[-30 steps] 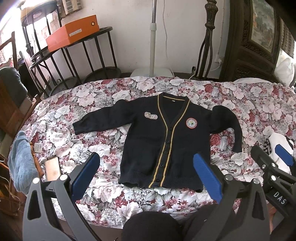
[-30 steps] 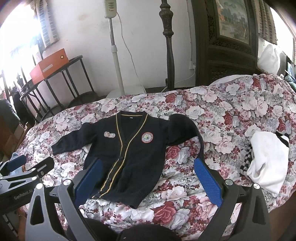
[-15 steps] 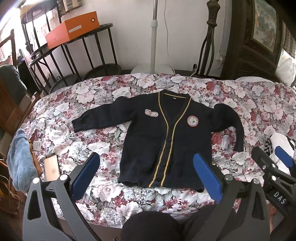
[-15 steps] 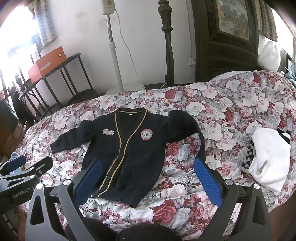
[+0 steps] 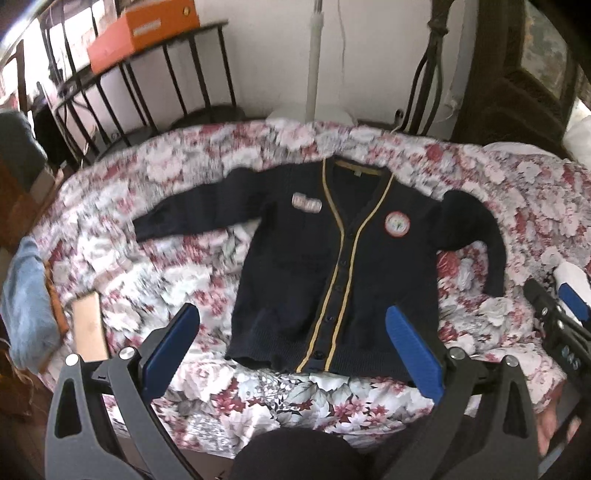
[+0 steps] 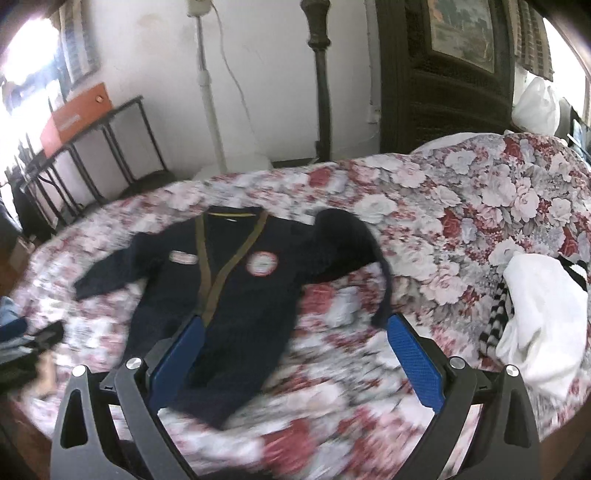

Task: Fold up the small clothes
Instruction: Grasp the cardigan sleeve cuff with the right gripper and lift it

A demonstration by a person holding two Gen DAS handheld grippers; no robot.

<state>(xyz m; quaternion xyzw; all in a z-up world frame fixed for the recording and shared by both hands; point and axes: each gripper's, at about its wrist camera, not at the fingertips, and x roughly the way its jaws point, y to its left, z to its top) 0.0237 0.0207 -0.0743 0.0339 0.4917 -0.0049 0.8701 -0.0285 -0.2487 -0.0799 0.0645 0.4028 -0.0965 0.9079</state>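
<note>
A small navy cardigan (image 5: 317, 266) with yellow trim and a round badge lies flat, front up, on the floral bedspread (image 5: 184, 280). One sleeve stretches left; the other bends down at the right. My left gripper (image 5: 291, 343) hangs open above the cardigan's hem, holding nothing. In the right wrist view the same cardigan (image 6: 236, 310) lies ahead and left, and my right gripper (image 6: 295, 354) is open over its lower right side and the bedspread (image 6: 424, 229), also holding nothing. The right gripper's tip shows at the left view's right edge.
A white garment on a striped one (image 6: 539, 325) lies on the bed's right. At the left edge sit a blue cloth (image 5: 26, 302) and a tan flat object (image 5: 86, 328). Behind the bed stand a black metal rack with an orange box (image 5: 144, 29), a fan pole (image 5: 314, 55) and a dark cabinet (image 6: 443, 74).
Both grippers have moved forward and lower toward the cardigan, which now looks larger; both views are motion-blurred. The cardigan has not moved, and both grippers stay open.
</note>
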